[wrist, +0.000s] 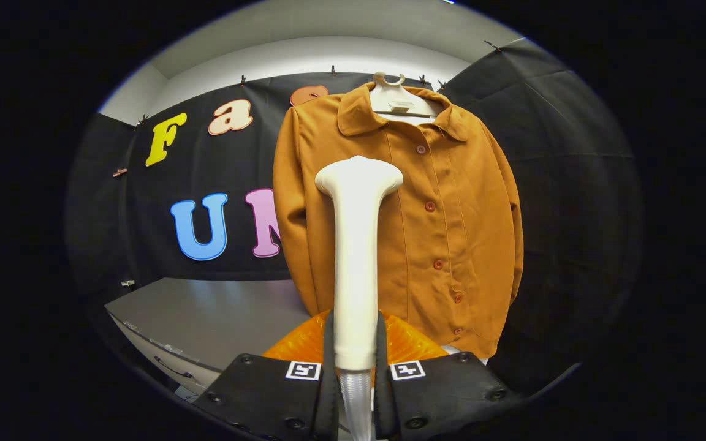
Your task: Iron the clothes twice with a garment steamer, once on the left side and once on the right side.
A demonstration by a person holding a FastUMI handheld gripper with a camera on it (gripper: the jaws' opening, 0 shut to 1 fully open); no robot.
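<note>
The gripper [355, 361] is clenched on the white garment steamer [356, 257], both fingers pressing its handle, with the head raised toward the orange-brown shirt [451, 208] that hangs on a pale hanger [393, 98] beyond the fingers, above the grey surface [206, 318]. The head seems to sit near chest height over one front panel, left of the buttons. A good pass would probably keep the head flat to the cloth, travel slowly down that panel, and stay clear of the buttons.

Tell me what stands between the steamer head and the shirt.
Nothing visible does. The gripper is shut on the steamer, whose head points at the orange shirt hanging beyond it; whether they touch cannot be told.
</note>
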